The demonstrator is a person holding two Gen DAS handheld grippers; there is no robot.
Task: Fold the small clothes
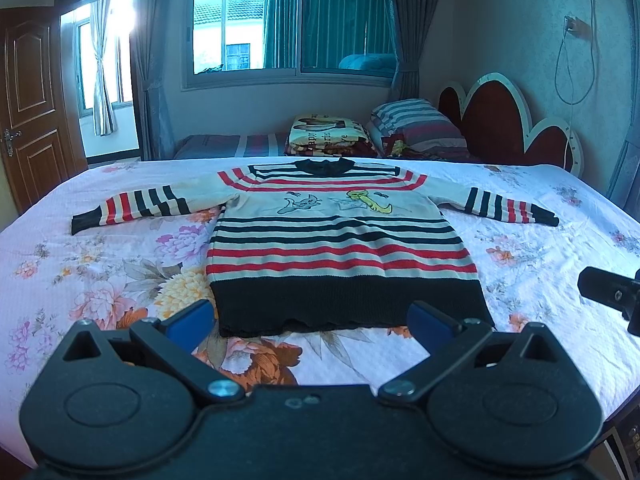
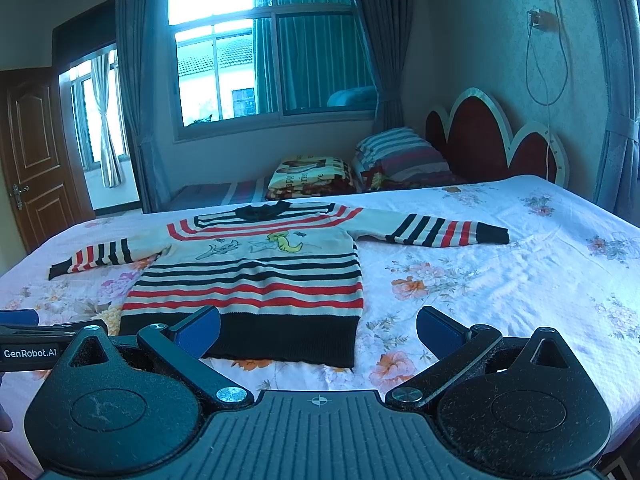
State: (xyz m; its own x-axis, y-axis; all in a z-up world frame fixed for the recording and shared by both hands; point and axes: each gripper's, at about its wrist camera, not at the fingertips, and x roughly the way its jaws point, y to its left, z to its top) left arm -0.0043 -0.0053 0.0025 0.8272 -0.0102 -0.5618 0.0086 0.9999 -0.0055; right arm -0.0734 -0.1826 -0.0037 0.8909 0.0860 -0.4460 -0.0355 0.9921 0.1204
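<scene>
A small striped sweater [image 1: 336, 240], cream with red and black bands and a black hem, lies flat on the floral bedsheet [image 1: 100, 280] with both sleeves spread out. It also shows in the right wrist view [image 2: 256, 280]. My left gripper [image 1: 312, 320] is open and empty, hovering just before the sweater's black hem. My right gripper [image 2: 318, 328] is open and empty, near the hem's right corner. The right gripper also shows at the right edge of the left wrist view [image 1: 612, 296], and the left gripper at the left edge of the right wrist view [image 2: 28, 344].
Folded blanket [image 1: 328, 136] and striped pillows [image 1: 416, 124] lie on a second bed behind, beside a red headboard [image 1: 500, 120]. A window [image 1: 280, 20], curtains and a wooden door [image 1: 28, 100] stand at the back. A cable [image 1: 572, 60] hangs on the right wall.
</scene>
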